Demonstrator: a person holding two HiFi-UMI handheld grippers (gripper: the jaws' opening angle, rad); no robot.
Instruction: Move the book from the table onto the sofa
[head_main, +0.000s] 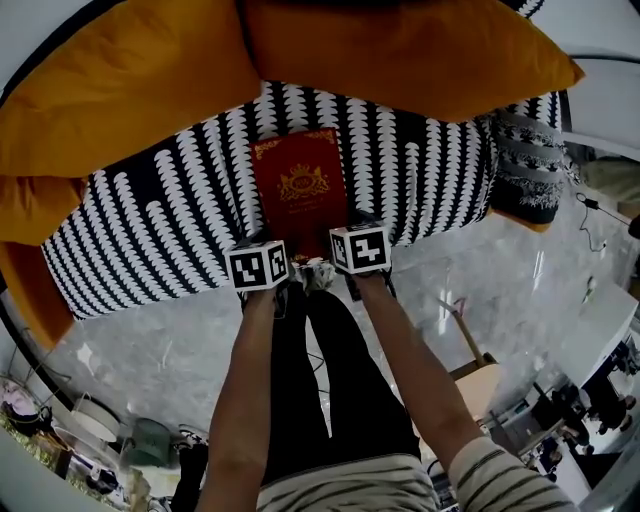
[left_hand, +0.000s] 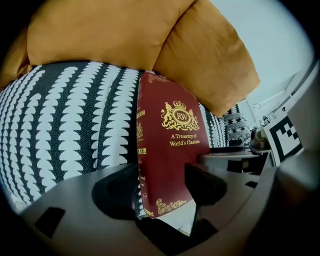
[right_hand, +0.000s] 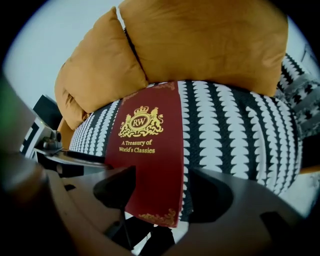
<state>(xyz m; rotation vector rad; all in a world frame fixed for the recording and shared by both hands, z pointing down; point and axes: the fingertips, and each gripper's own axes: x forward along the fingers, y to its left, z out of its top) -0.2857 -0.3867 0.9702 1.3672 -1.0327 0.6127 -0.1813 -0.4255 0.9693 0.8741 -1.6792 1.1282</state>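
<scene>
A dark red hardback book (head_main: 298, 190) with a gold crest lies on the black-and-white patterned sofa seat (head_main: 150, 230), its near end at the seat's front edge. My left gripper (head_main: 268, 243) holds the near left corner and my right gripper (head_main: 352, 225) the near right corner. In the left gripper view the book (left_hand: 170, 150) stands between the jaws of the left gripper (left_hand: 161, 187), which is shut on it. The right gripper view shows the book (right_hand: 150, 160) between the jaws of the right gripper (right_hand: 162, 192), also shut on it.
Two big orange cushions (head_main: 130, 80) (head_main: 400, 50) lean along the sofa back just beyond the book. A patterned pillow (head_main: 525, 165) sits at the seat's right end. Grey marble floor (head_main: 150, 340) lies in front, with a wooden stool (head_main: 480, 375) to the right.
</scene>
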